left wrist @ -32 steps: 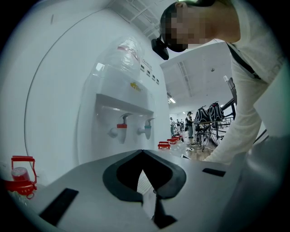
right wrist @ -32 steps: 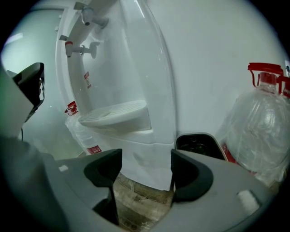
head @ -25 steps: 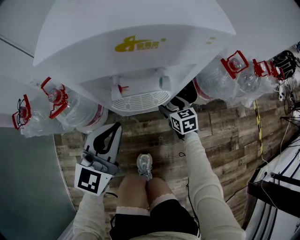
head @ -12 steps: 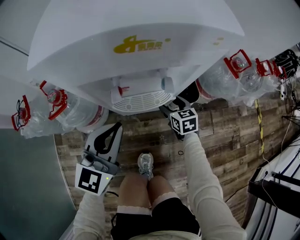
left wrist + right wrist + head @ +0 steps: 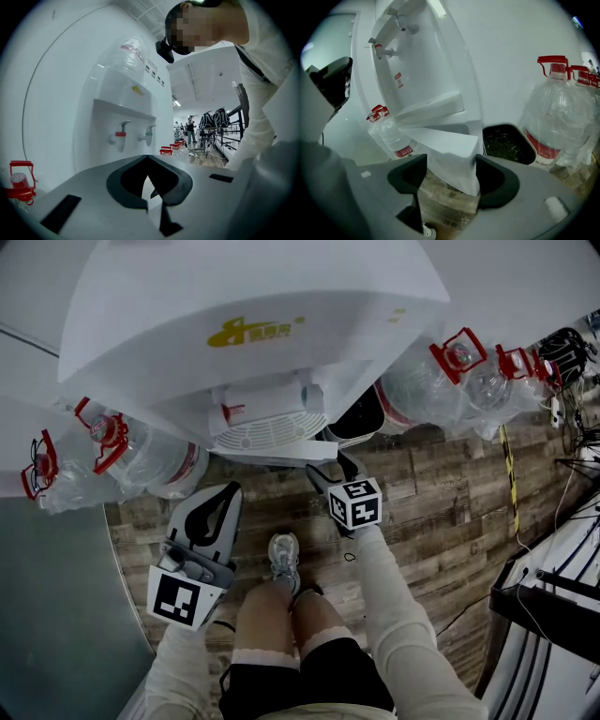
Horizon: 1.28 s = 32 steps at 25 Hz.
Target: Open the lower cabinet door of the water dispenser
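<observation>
Scene: tall white plastic water dispenser (image 5: 253, 306) with a yellow logo is seen from above, standing on a brown wood-plank floor (image 5: 441, 493).
Dispenser front: red tap (image 5: 230, 412) and blue tap (image 5: 302, 395) are set over a white slotted drip tray (image 5: 272, 432).
Task thing: white flat lower cabinet door (image 5: 281, 451) is seen ajar below the drip tray. Its top edge is swung out from the dispenser body toward the person.
Right claw (image 5: 328, 472): held low at the dispenser's front, just under the drip tray, with its marker cube toward the person.
Right claw state: jaws are clenched on the door. In the right gripper view the door's free corner (image 5: 450, 159) fills the gap between the two black pads of the right claw (image 5: 452, 171).
Left claw (image 5: 225, 498): held over the floor left of the person's grey shoe (image 5: 284, 554), apart from the dispenser.
Left claw state: in the left gripper view the left claw (image 5: 147, 158) is closed tip to tip, with nothing gripped.
Left of dispenser: clear plastic water bottles with red handles (image 5: 141, 451) are lying on the floor.
Right of dispenser: more clear red-handled bottles (image 5: 441, 381) are grouped there. A black round-cornered bin (image 5: 356, 418) is set between them and the dispenser.
</observation>
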Each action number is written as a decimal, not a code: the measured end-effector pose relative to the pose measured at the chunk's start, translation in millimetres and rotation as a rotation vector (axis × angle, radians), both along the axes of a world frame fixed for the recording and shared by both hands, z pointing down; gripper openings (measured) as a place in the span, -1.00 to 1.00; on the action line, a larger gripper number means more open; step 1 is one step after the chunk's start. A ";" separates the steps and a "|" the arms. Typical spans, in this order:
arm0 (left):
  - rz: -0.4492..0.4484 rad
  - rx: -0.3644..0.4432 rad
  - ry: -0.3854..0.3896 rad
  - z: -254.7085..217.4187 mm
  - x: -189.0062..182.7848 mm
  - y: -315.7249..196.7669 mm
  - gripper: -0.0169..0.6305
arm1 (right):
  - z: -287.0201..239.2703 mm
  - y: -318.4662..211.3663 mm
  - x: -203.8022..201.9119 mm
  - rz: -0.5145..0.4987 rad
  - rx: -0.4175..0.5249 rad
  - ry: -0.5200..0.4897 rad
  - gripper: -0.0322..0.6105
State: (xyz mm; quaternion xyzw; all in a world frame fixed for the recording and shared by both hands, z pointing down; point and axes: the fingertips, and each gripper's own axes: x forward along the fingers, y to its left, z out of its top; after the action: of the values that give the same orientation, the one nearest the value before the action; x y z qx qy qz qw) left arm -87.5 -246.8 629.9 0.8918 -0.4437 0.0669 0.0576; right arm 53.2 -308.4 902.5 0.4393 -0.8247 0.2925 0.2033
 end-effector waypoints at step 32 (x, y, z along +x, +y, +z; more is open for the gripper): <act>0.012 0.020 -0.009 -160.2 3.9 101.0 -0.94 | -218.0 139.4 -1.1 0.007 0.154 -0.025 -0.88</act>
State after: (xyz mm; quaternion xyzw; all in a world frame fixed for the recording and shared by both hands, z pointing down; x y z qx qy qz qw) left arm -83.5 -145.8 469.7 0.8947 -0.4392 0.0667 0.0464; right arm 52.1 -168.9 684.5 0.4528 -0.8457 0.2344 0.1576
